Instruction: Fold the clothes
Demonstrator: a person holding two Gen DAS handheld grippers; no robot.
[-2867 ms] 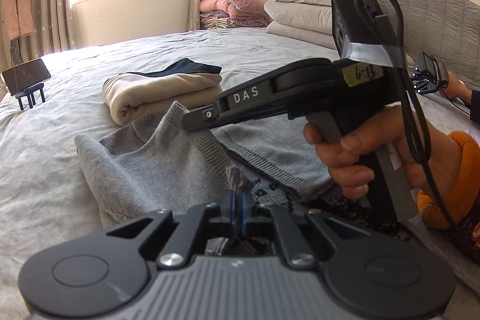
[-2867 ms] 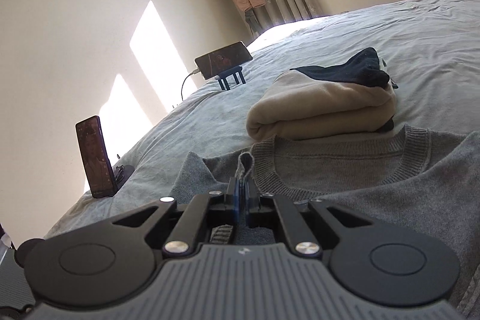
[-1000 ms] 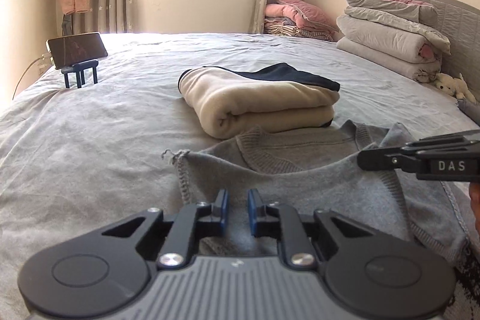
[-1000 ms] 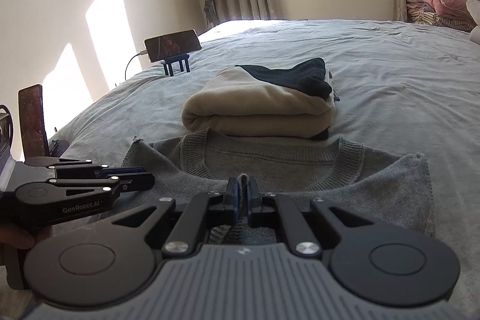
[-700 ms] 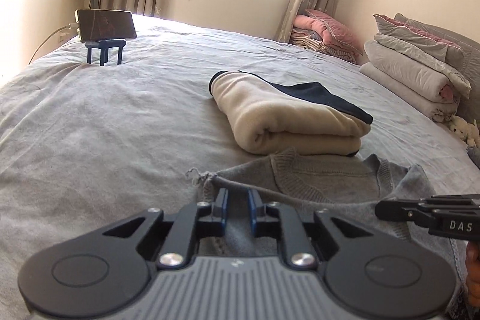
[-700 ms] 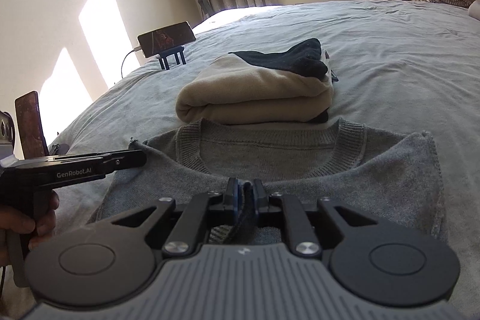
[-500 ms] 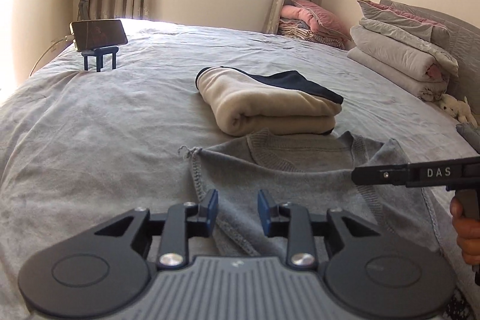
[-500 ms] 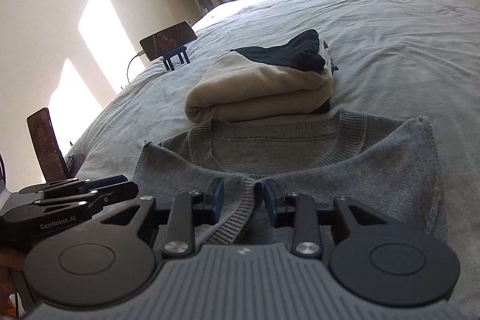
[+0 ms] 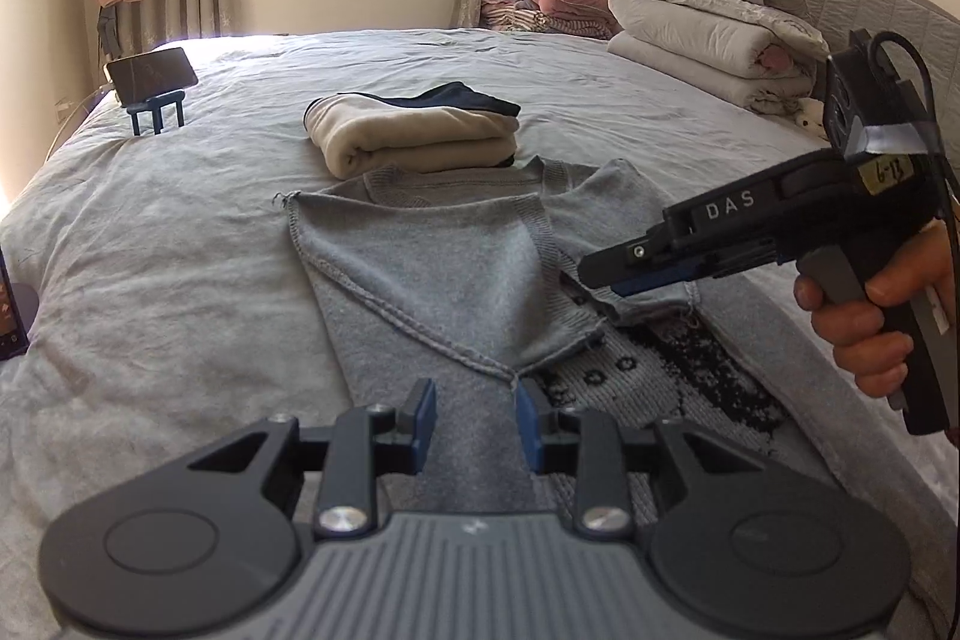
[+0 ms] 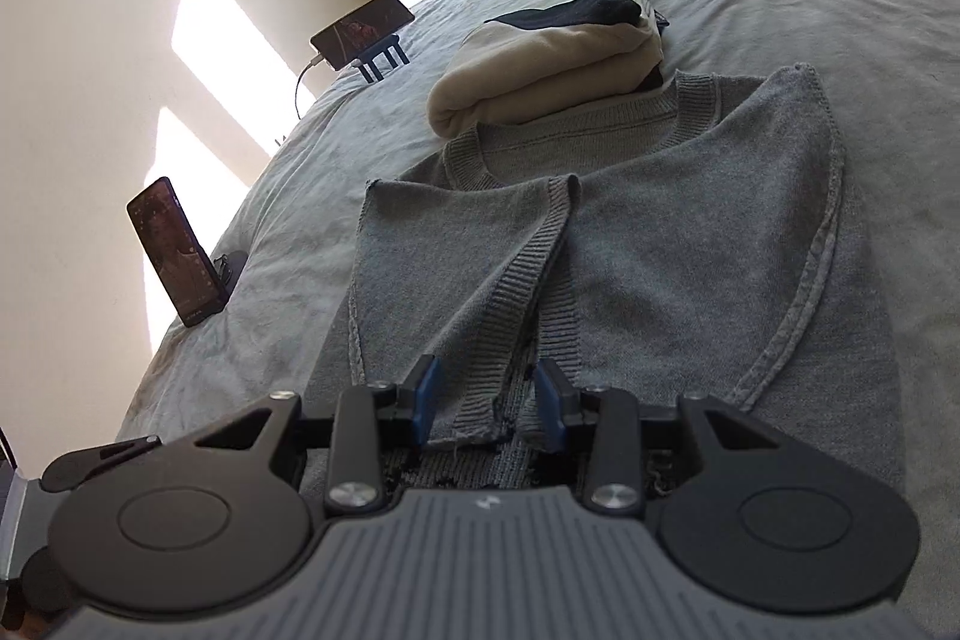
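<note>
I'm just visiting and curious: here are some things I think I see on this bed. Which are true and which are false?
1. A grey sweater lies on the bed with both sleeves folded in over its middle. True.
2. The left claw is clamped on a sleeve. False: its jaws stand apart, with nothing pinched between them.
3. A folded cream garment sits just beyond the sweater's collar. True.
4. A phone on a small blue stand is on the bed. True.
5. The right claw holds a sock. False: it is open over the sleeve cuffs, gripping nothing.
6. The pile of folded bedding is on the floor. False: it is stacked by the headboard.
</note>
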